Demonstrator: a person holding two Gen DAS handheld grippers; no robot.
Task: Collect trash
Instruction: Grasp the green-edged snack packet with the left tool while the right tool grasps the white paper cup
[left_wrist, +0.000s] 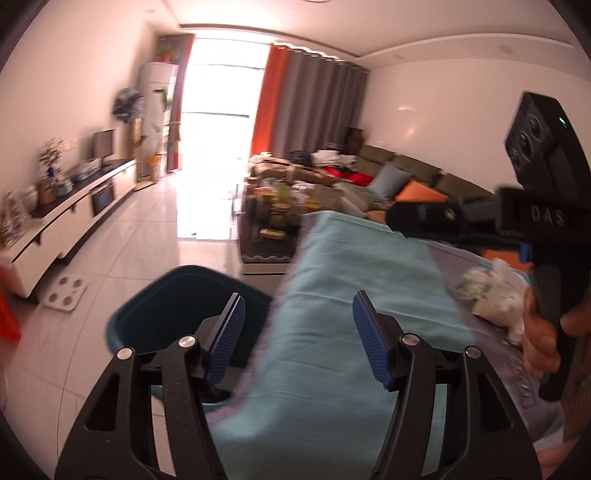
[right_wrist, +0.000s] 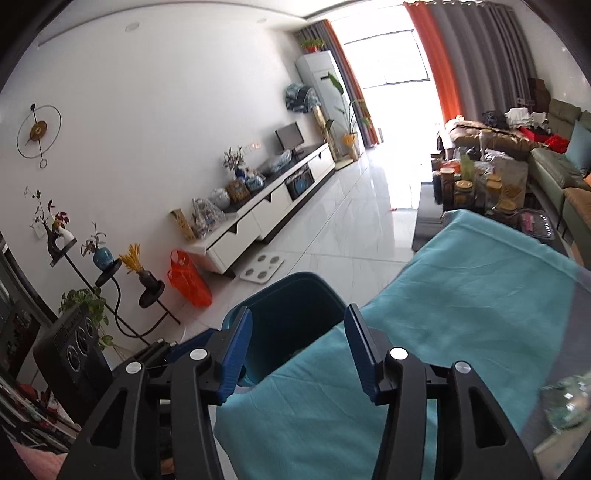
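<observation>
Both tools, left tool (left_wrist: 297, 338) and right tool (right_wrist: 297, 350), stand released and empty above the bin (right_wrist: 291, 317); the crumpled trash (left_wrist: 491, 295) at the right could slip off the counter (left_wrist: 332, 369) if nudged.

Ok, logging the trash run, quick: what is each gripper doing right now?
Left gripper: open, nothing between its pads.
Right gripper: open, holding nothing.
</observation>
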